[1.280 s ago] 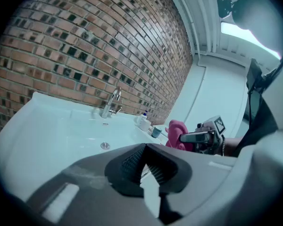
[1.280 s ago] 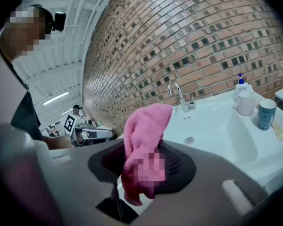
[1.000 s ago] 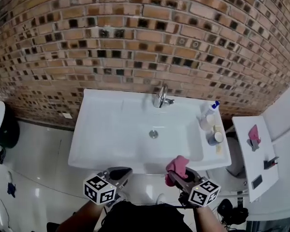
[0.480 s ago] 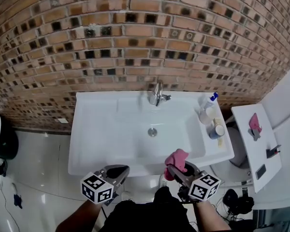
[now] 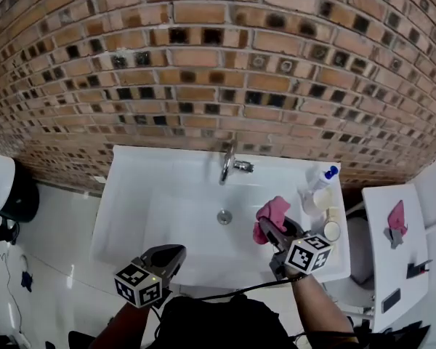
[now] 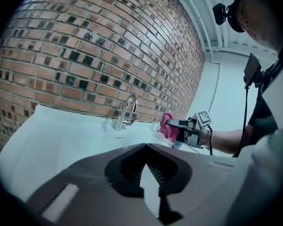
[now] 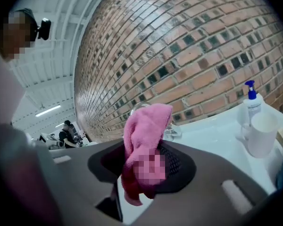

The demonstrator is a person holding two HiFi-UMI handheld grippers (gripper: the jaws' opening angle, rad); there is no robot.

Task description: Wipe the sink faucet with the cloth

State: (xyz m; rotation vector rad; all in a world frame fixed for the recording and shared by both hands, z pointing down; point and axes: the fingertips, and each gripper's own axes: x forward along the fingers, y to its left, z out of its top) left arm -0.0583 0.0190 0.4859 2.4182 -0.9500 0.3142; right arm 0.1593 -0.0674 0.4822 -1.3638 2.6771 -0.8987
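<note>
A brick wall (image 5: 218,64) of orange and dark blocks is filling the whole far side, rising toward a white ribbed ceiling (image 7: 61,36) where a strip light (image 7: 48,110) is glowing. A glossy white floor (image 5: 51,267) is shining at the near left, and a white side table (image 5: 381,260) is standing on the right.

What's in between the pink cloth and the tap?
Nothing, just bare white sink. The head view shows an open gap between the cloth and the faucet.
</note>
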